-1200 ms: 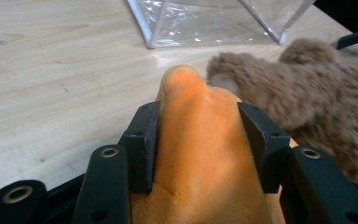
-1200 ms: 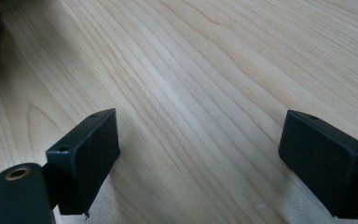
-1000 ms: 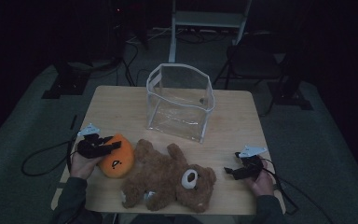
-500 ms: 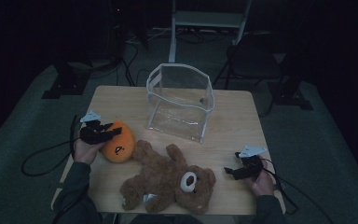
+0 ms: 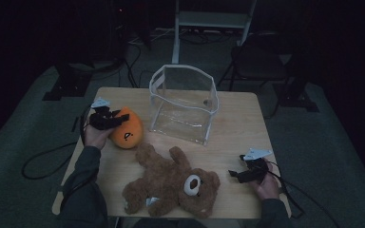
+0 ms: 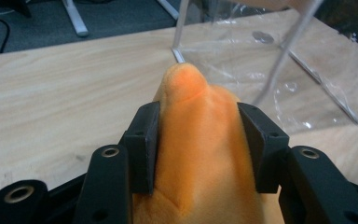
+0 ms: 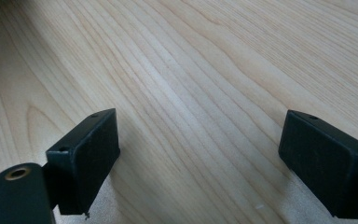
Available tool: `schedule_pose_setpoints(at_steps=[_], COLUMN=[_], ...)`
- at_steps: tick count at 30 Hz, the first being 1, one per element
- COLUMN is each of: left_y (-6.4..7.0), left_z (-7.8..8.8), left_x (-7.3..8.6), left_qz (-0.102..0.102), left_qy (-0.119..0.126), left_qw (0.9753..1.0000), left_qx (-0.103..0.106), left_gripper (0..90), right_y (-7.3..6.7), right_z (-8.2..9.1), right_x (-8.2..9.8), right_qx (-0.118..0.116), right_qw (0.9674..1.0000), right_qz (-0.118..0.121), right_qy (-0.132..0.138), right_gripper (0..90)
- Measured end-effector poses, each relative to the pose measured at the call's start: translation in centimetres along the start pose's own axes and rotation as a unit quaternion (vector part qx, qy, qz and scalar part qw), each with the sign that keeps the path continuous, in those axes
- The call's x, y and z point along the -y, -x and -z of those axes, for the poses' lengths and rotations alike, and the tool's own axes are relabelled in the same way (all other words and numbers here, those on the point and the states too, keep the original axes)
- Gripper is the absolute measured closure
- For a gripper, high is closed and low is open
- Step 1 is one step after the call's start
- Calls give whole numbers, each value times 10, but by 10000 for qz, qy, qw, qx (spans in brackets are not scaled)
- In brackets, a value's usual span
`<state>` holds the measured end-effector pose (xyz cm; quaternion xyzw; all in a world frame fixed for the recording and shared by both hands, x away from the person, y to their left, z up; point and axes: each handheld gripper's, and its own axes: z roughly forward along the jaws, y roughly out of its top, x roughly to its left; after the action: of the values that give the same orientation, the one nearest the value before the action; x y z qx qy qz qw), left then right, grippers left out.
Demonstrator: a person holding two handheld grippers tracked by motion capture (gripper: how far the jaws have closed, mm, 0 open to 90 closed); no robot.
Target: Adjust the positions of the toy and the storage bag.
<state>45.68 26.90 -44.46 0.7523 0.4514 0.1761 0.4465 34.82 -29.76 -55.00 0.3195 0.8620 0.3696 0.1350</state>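
Orange plush toy [image 5: 128,130] carried nearer clear bag [image 5: 183,102]; left gripper [image 6: 198,144] pinching it; right gripper [image 7: 200,158] spread, empty, over table [image 7: 191,70].

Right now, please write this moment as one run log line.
left gripper: shut on orange plush toy | right gripper: open, nothing held | clear bag: open

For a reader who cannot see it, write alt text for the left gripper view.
The left gripper is clamped on a soft orange plush toy, its two black jaws pressing the sides. Beyond lie a pale wooden table and a clear plastic zip bag.
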Motion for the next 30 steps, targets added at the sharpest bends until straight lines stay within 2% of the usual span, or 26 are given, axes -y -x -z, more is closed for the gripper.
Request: schedule_pose_setpoints(at_steps=[3, 6, 12, 14, 16, 17, 20, 23, 26, 30], left_y=[-3, -5, -5, -5, -5, -7, -8, -10, -14, -17], left_z=[-6, -14, -24, -28, -28, -34, -38, -48, -48, -45], left_x=[-5, -10, -21, -23, -23, -24, -23, -16, -13, -14], left_qz=[84, 113, 167, 183, 183, 304, 319, 349, 559, 685], left_qy=[90, 66, 117, 119, 119, 139, 65, -191, -93, -60], left_qw=[9999, 9997, 9996, 9993, 9993, 9990, 9989, 9981, 9975, 9970], left_qx=[-115, -199, -212, -287, -287, -298, -339, -460, -421, -360], left_gripper=[532, 532, 532, 531, 531, 526, 508, 478, 425, 357], right_y=[0, 0, 0, 0, 0, 0, 0, 0, 0, 0], right_z=[0, 0, 0, 0, 0, 0, 0, 0, 0, 0], right_x=[0, 0, 0, 0, 0, 0, 0, 0, 0, 0], right_qx=[0, 1, 1, 0, 2, 2, 0, 2, 1, 1], right_qw=[10000, 10000, 10000, 10000, 10000, 10000, 10000, 10000, 10000, 10000], right_qz=[-1, -4, 1, -2, -3, -5, -2, -3, -3, -2], right_qy=[1, 1, 1, 1, 2, 2, 1, 2, 2, 0], right_gripper=[115, 114, 115, 115, 115, 115, 115, 115, 115, 115])
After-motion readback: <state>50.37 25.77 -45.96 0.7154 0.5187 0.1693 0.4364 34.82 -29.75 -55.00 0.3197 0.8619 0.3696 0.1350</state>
